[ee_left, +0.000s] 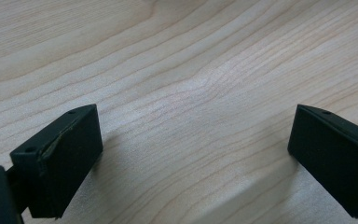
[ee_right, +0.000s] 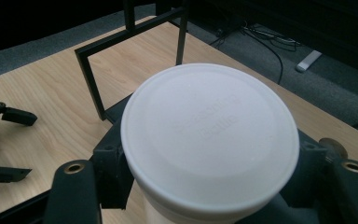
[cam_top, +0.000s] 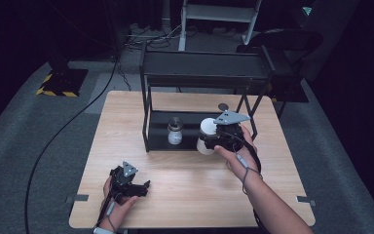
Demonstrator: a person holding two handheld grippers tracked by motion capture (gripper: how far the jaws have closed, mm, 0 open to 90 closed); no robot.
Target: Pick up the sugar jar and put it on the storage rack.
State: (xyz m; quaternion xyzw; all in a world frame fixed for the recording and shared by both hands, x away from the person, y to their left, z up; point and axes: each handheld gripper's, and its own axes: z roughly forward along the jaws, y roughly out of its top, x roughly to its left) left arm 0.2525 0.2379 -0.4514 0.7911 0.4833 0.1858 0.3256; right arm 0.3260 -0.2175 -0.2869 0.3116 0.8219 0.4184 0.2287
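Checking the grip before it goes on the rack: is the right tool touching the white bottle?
Touching. In the right gripper view the right tool's black jaws press against both sides of the white bottle, just under its lid.

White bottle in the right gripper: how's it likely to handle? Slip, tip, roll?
The white bottle looks like smooth rigid plastic, so probably stiff but somewhat slippery in the right gripper, whose jaws clamp below the wide lid. That lid overhangs the body, which may catch a downward slip. Round sides suggest it would roll if laid down on the table.
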